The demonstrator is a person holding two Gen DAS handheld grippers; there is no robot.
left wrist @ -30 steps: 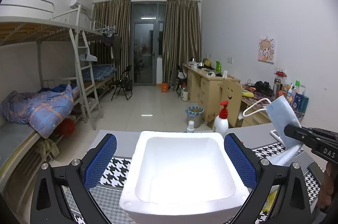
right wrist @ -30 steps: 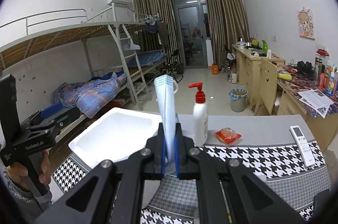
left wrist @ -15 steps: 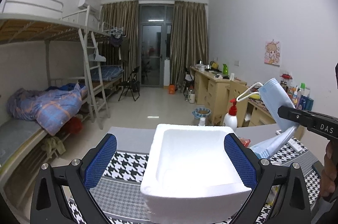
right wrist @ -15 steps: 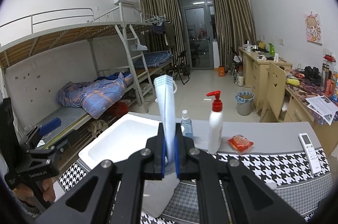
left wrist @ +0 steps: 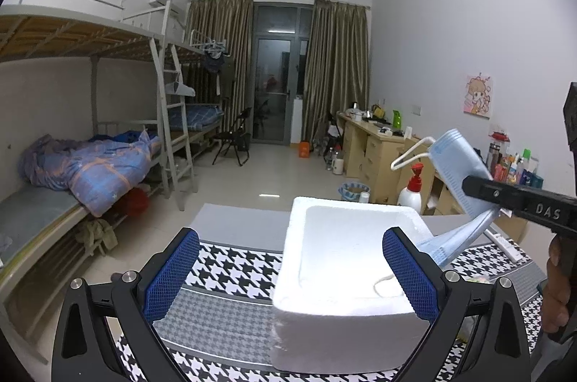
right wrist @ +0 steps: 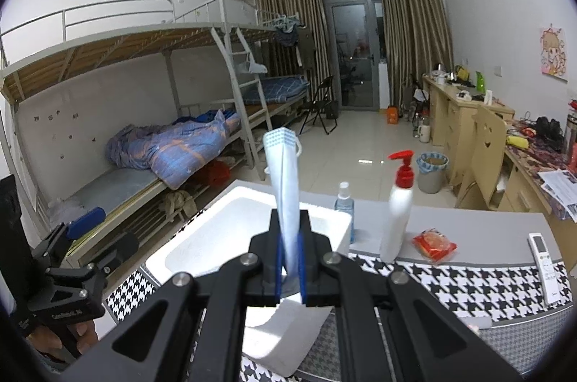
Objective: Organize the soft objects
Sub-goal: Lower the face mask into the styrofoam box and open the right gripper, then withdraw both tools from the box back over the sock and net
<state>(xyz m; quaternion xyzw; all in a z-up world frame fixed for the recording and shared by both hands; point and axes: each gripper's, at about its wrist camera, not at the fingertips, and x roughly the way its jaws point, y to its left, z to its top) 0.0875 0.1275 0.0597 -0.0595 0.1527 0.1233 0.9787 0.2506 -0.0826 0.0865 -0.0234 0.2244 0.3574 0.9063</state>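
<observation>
right gripper (right wrist: 290, 268) pinches blue face mask (right wrist: 285, 187) above foam box (right wrist: 230, 237).

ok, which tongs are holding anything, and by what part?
Right tongs are shut on the blue face mask, pinched across its middle, ends hanging free over the foam box. Left tongs are open, holding nothing.

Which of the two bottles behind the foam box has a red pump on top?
The taller white bottle has the red pump. The smaller clear bottle, which stands closer to the foam box, has a plain pale cap.
</observation>
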